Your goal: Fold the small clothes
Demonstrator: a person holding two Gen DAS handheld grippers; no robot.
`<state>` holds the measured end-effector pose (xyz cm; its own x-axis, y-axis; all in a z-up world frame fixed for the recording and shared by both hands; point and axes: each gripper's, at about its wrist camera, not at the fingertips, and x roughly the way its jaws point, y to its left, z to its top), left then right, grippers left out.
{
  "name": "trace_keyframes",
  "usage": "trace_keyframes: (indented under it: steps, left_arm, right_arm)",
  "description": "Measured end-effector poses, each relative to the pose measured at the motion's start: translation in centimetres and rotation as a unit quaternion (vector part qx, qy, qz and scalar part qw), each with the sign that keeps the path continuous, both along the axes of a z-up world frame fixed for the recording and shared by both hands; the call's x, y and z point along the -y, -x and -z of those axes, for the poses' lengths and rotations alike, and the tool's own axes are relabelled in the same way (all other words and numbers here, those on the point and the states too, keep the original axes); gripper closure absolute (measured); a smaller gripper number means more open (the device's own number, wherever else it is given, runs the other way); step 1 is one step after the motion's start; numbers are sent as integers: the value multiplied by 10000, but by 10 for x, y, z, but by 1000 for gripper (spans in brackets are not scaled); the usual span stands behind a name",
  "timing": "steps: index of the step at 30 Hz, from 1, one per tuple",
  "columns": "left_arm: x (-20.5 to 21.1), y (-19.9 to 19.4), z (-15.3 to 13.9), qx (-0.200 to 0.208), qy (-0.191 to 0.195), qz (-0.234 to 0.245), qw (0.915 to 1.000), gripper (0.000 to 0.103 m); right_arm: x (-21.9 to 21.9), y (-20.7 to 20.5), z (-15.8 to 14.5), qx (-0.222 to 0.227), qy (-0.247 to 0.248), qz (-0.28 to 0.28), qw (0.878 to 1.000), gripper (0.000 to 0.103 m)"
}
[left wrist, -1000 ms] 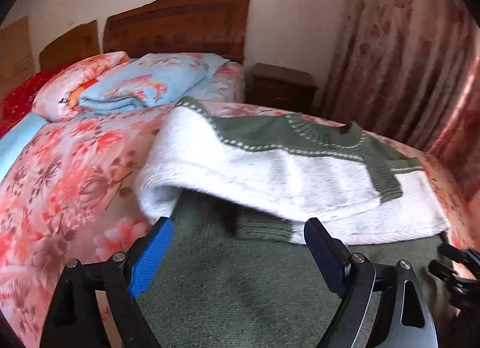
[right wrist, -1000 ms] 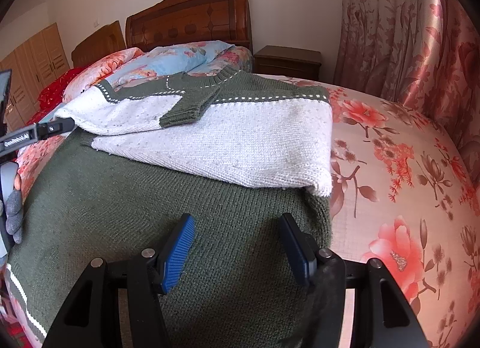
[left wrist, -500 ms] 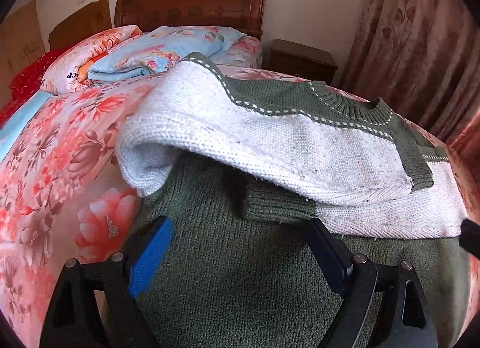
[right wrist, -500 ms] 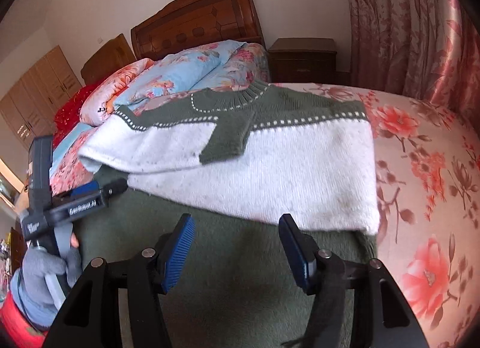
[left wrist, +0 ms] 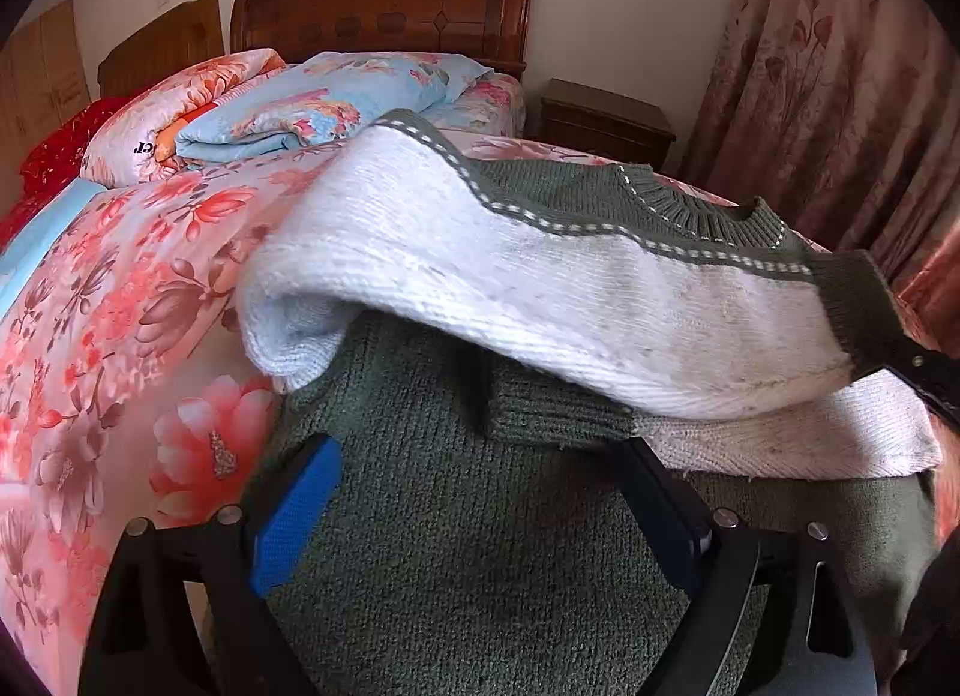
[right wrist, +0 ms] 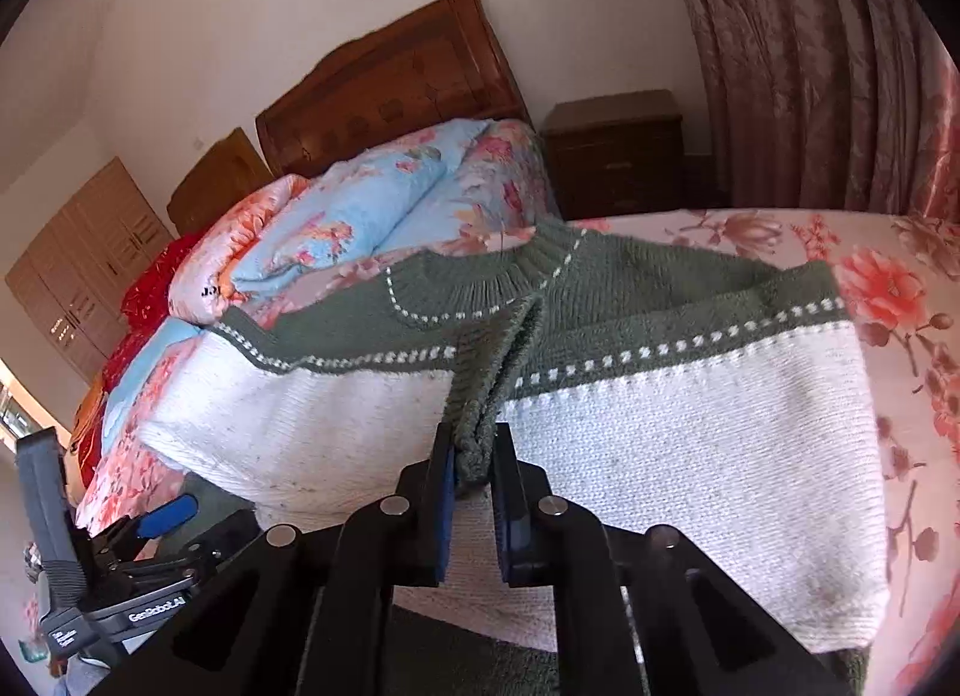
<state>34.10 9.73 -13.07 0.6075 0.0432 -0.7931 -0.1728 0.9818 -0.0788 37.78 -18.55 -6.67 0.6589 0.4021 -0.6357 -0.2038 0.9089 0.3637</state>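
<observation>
A knitted sweater, white body (left wrist: 540, 300) with green yoke and green lower part (left wrist: 480, 546), lies partly folded on the bed. My left gripper (left wrist: 480, 492) is open, its blue pads (left wrist: 294, 510) straddling the green lower part below the folded white layer. My right gripper (right wrist: 474, 474) is shut on the green sleeve cuff (right wrist: 480, 414) and holds it over the white body (right wrist: 690, 456). The left gripper also shows in the right wrist view (right wrist: 162, 516) at lower left.
The bed has a pink floral sheet (left wrist: 120, 288). Folded quilts and pillows (left wrist: 312, 102) lie by the wooden headboard (left wrist: 390, 6). A dark nightstand (right wrist: 618, 150) and floral curtains (right wrist: 810, 66) stand at the right.
My right gripper has moved forward and closed on the green sleeve cuff, lifting it. My left gripper has moved closer to the sweater and stayed open.
</observation>
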Motion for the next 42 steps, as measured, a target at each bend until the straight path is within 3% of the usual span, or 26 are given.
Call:
trace_keyframes:
  steps: [5,11,13,16,18,20,24,25,28,31,33,35,37,39,42]
  left_arm:
    - [-4,1,-1,45,98,-41,9999,0]
    - [-5,2,-1,56,129,-11,9999,0]
    - [-5,2,-1,55,141,-15,9999,0]
    - [-4,1,-1,46,129,-15,9999,0]
    - [-3,1,-1,38,126,-16,9999,0]
    - [-2,0,-1,21,101,-7,9999,0]
    - [-4,2,-2,98,230,26,9997,0]
    - [-7,5,-3,184,358,61,9992,0]
    - [-18,27,-18,834,907,124,9923,0]
    - [-33,56,-49,1896,1576,161,9690,0]
    - [-38,52,-69,2196,1680,93,9610,0]
    - [-37,19,-81,1918,1871,386,9627,0]
    - [-30,-26,-82,1251,1968,694,9699,0]
    - [-24,-63,-74,889,2217,957,9663,0]
    - [-14,-108,-51,265,1938,980,9758,0]
  right_arm:
    - [38,39,-28,453,15,506,9977,92]
    - [77,43,13,-258,290,1048,9937,92]
    - [77,43,15,-254,272,994,9943,89]
    - [72,48,0,-117,773,1267,9889,85]
    - [64,57,-18,288,1284,1594,9784,83]
    - [48,58,-28,537,1463,1260,9797,75]
    - [12,39,-2,103,1938,401,9802,75]
    - [10,36,8,-42,2027,399,9784,75]
    - [14,42,15,124,1900,435,9807,74]
    - [20,42,16,105,1749,437,9836,73]
    - [17,41,17,111,1851,439,9817,73]
    - [13,39,17,118,1957,442,9796,73]
    - [13,40,17,121,1962,443,9795,73]
    - [15,41,16,111,1878,438,9812,72]
    - [18,41,16,100,1777,433,9831,72]
